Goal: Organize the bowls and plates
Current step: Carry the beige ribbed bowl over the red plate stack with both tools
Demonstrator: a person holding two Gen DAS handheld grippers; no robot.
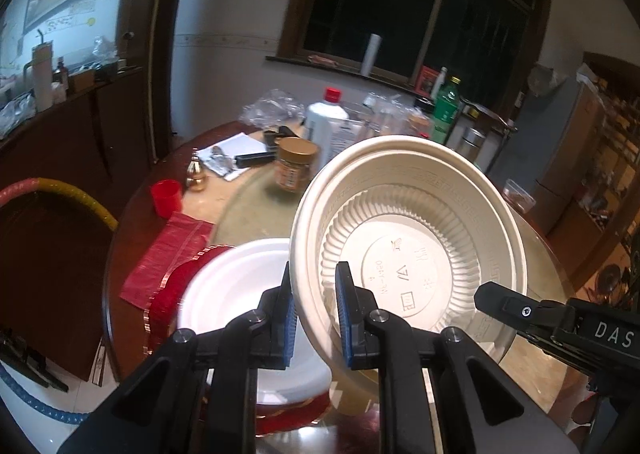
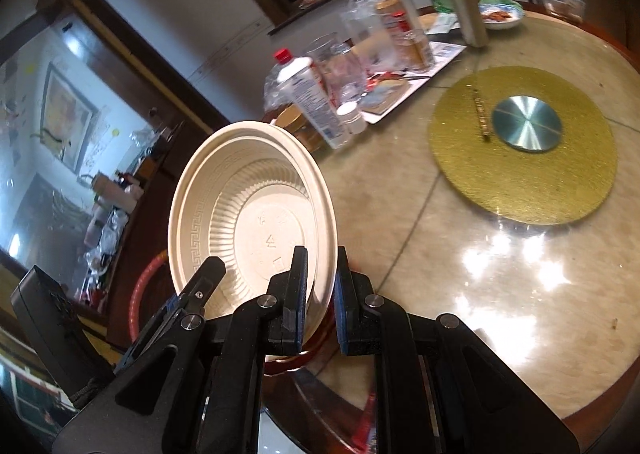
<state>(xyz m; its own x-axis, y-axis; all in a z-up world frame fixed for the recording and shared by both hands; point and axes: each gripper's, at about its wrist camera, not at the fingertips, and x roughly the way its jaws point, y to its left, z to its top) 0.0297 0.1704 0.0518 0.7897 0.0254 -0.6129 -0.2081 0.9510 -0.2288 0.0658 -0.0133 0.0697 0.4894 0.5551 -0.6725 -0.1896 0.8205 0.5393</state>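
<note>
A cream plastic bowl (image 1: 420,214) with a ribbed inner wall is lifted off the table and tilted on edge, its inside facing both cameras. My left gripper (image 1: 316,314) is shut on its left rim. My right gripper (image 2: 322,294) is shut on the opposite rim of the same bowl (image 2: 240,194). The right gripper's tip (image 1: 486,294) shows at the bowl's lower right in the left wrist view. Beneath the bowl, a white plate (image 1: 240,294) lies on a red plate with gold trim (image 1: 168,294).
On the round marble table stand a gold-lidded jar (image 1: 294,168), a white bottle with a red cap (image 1: 326,122), a red cup (image 1: 166,198) and a green bottle (image 1: 446,106). A red cloth (image 1: 164,254) lies at the table's edge. A gold mat (image 2: 520,182) with a metal disc (image 2: 526,122) marks its middle.
</note>
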